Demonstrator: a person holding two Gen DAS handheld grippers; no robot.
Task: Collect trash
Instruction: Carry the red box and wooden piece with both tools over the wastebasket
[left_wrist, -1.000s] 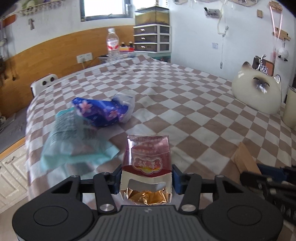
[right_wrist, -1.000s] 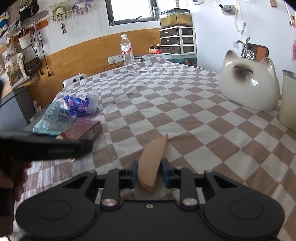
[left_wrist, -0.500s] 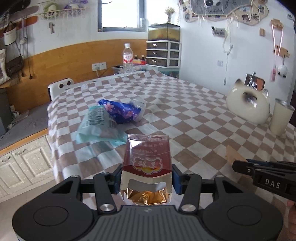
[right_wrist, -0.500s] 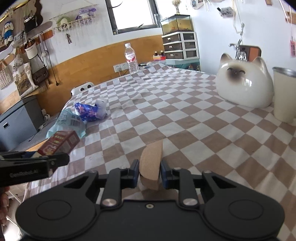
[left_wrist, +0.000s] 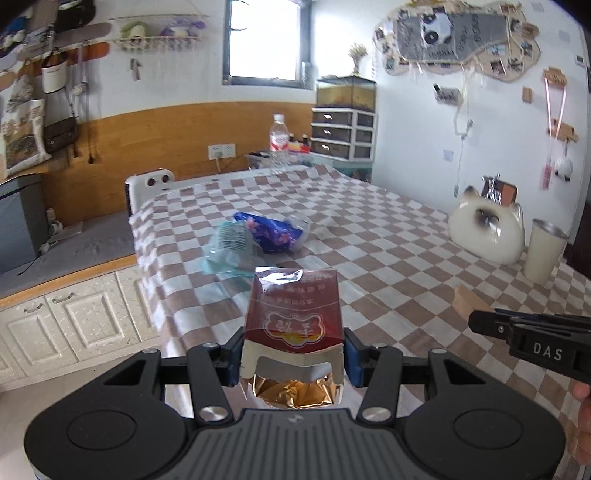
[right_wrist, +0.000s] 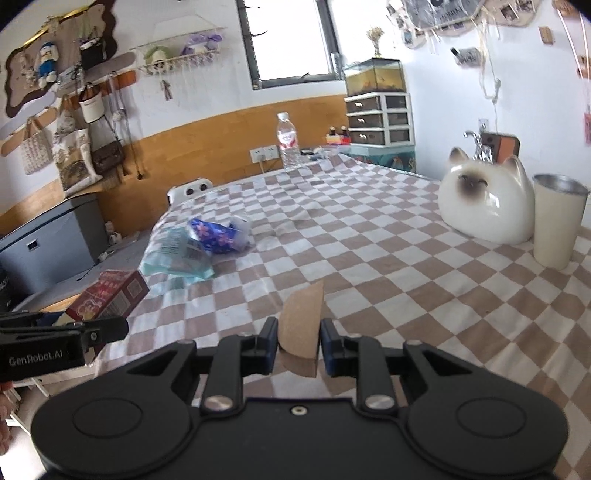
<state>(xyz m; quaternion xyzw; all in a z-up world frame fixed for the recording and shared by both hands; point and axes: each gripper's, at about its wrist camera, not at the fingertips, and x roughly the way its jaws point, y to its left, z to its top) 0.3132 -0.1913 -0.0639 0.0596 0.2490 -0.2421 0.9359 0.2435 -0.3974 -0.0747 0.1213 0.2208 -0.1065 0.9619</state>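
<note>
**Both grippers loaded, two wrappers left on the tabletop**

The left gripper (left_wrist: 293, 356) has its jaws closed on a red snack box (left_wrist: 293, 314), torn open at the near end so gold foil shows. The right gripper (right_wrist: 298, 341) has its jaws pinched narrow on a flat piece of brown cardboard (right_wrist: 301, 328), held on edge. Both pieces of trash are lifted clear of the checkered tabletop (right_wrist: 369, 258), near its front edge, with the box to the left of the cardboard.

Further back on the left side of the tabletop lie a blue flowered wrapper (left_wrist: 271, 234) and a pale green plastic packet (left_wrist: 231, 247), touching each other. Well apart on the far right stand a cat-shaped ceramic ornament (right_wrist: 485, 206) and a metal cup (right_wrist: 557, 219); a water bottle (right_wrist: 289, 142) stands at the far end. These look like things to leave alone.

The step in hand appears to be carrying the two picked pieces away. No bin shows in either view, so the next move calls for finding one, bringing each gripper over it and opening the jaws. After that, the two wrappers need picking up; the thin packet may be hard to pinch flat off the cloth.
</note>
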